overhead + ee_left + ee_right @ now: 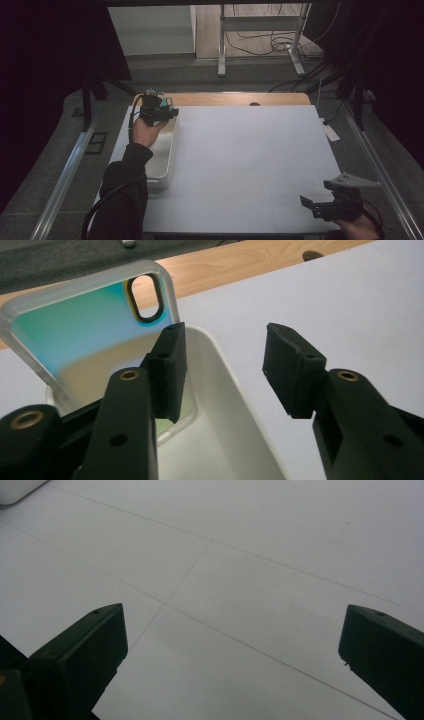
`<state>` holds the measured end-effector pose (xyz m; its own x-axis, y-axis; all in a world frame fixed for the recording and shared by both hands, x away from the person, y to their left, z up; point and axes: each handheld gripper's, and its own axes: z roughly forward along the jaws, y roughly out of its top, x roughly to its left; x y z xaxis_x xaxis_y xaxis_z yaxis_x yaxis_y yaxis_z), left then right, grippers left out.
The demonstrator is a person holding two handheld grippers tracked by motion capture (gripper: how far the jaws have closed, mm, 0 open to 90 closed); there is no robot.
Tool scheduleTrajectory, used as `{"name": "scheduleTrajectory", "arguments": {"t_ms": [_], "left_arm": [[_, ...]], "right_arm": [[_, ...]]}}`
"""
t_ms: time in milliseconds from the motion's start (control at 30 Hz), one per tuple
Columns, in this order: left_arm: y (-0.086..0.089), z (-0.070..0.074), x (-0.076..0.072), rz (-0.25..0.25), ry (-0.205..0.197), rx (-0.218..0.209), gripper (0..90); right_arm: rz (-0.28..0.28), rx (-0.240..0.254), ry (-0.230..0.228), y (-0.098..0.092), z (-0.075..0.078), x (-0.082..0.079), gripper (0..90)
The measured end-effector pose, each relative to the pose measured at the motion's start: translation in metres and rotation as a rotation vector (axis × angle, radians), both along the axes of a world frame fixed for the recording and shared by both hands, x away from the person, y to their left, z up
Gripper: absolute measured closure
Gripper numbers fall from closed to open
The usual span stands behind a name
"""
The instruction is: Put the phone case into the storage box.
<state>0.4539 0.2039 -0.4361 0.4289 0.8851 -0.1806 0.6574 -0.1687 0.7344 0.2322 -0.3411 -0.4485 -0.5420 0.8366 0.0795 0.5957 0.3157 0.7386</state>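
Phone case point(85, 335), translucent with a blue-to-yellow tint and an oval camera cut-out, stands tilted at the far end of the white tray point(240, 390), its lower end down inside the tray and its upper end rising above the rim. Left gripper point(225, 367) sits directly over this end of the tray with its jaws parted; the case lies outside the gap, behind and beside one finger point(170, 370), whose outer face is close against it or touching it, which cannot be told; nothing is pinched. By judgement, the step in hand is the release of the case into the tray. The next move calls for lifting the gripper away without that finger dragging the leaning case over the rim. In the high view the left gripper point(156, 111) hovers at the tray's far end point(170, 150), near the table's point(250, 160) left edge. Right gripper point(334, 205) waits well apart at the near right corner, jaws spread wide over bare table surface point(225, 580).
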Motion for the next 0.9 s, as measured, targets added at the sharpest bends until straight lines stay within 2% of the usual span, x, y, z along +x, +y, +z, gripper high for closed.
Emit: {"name": "scheduleTrajectory", "arguments": {"t_ms": [667,900], "left_arm": [[0.005,0.001,-0.010,-0.015,-0.021,-0.006,25.9],[0.005,0.001,-0.013,-0.037,-0.018,-0.010,18.7]], "right_arm": [[-0.001,-0.004,-0.001,0.000,0.000,0.000,0.0],[-0.001,-0.005,-0.001,0.000,0.000,0.000,0.0]]}}
